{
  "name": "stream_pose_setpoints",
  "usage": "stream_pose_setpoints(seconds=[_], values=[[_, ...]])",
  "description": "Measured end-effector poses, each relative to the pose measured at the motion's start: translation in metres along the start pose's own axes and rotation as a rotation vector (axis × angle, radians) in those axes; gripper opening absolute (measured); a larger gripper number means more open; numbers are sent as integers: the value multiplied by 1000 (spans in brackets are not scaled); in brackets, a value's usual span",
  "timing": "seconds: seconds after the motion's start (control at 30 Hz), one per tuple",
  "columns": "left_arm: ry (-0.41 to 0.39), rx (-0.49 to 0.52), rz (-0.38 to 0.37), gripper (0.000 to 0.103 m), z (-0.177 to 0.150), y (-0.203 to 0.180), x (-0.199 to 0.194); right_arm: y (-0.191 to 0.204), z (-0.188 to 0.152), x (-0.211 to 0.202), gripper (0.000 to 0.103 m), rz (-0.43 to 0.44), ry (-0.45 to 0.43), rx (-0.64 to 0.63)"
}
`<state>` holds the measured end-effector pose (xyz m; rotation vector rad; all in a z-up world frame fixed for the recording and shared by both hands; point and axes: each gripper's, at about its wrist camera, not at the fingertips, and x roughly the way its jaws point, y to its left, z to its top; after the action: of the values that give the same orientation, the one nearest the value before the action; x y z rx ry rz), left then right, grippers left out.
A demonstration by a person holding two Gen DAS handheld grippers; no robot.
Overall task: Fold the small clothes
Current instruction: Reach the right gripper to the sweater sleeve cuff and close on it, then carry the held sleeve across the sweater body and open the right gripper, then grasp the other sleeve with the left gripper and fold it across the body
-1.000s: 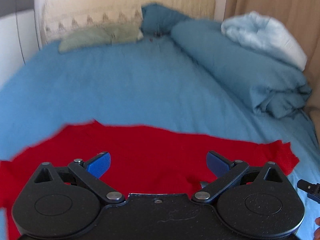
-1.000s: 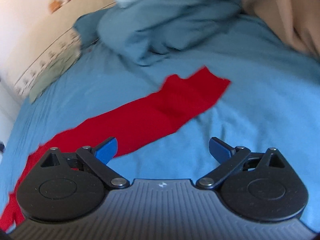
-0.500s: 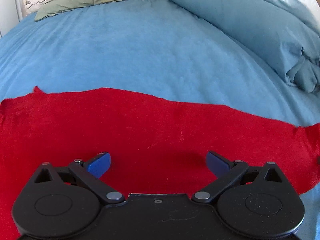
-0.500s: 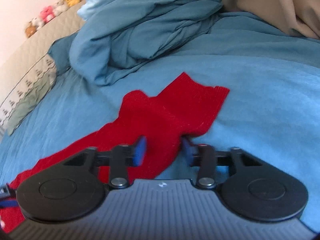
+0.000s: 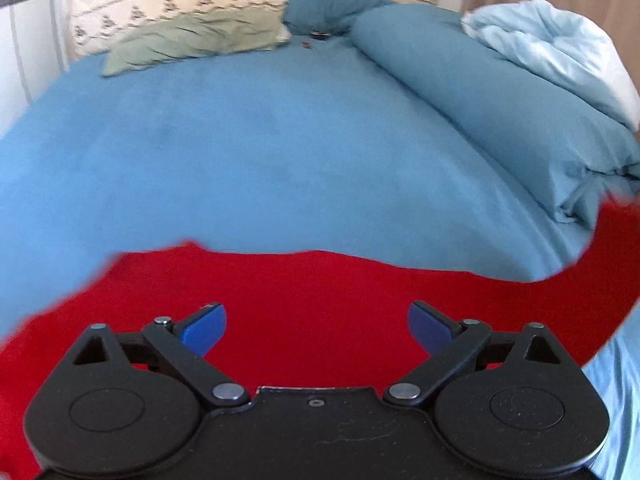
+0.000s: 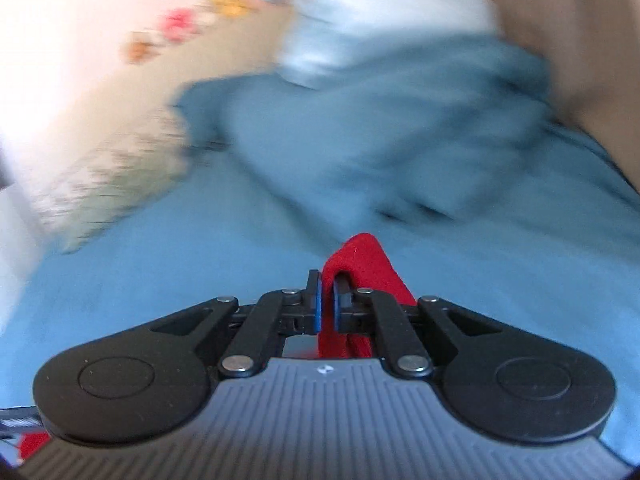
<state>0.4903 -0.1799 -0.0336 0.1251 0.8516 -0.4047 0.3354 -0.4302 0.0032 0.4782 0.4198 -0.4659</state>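
A red garment (image 5: 304,300) lies across the blue bed sheet (image 5: 240,152) in the left wrist view; its right end rises off the bed at the frame's right edge. My left gripper (image 5: 316,326) is open above the cloth's middle and holds nothing. My right gripper (image 6: 327,300) is shut on an end of the red garment (image 6: 362,258), which sticks up in a fold between the pads and is lifted above the sheet. The right wrist view is blurred by motion.
A rolled blue duvet (image 5: 500,112) with a light blue blanket (image 5: 552,48) lies along the right side of the bed. A green pillow (image 5: 192,42) and a patterned headboard cushion (image 5: 180,4) are at the far end. A beige curtain (image 6: 580,40) hangs at the right.
My right gripper closed on the garment's end and lifted it off the bed. The left gripper stayed open and tilted back up, so more of the bed shows.
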Motion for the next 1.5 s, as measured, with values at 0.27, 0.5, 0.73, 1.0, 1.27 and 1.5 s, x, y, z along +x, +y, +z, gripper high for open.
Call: stream_pose_setpoints(seconds=[0.27,0.5,0.73,1.0,1.27,1.5], values=[[-11,-95,158,102,-50,137,-67,225,-64,-21,21,473,-1,-441],[125,-299,160,101,-121,220,-53,294,-247,28,26,546,347,-694],[122,-299,100,101,-115,218,-47,278,-261,-2,82,531,290,-787],[96,-151,-90,97,-77,127,-16,214,-195,-12,90,388,280,-712],[130,-133,15,57,-77,100,57,142,-172,-8,92,275,311,-636],[101,-341,29,23,-92,147,38,122,-173,-4,92,208,330,-583]])
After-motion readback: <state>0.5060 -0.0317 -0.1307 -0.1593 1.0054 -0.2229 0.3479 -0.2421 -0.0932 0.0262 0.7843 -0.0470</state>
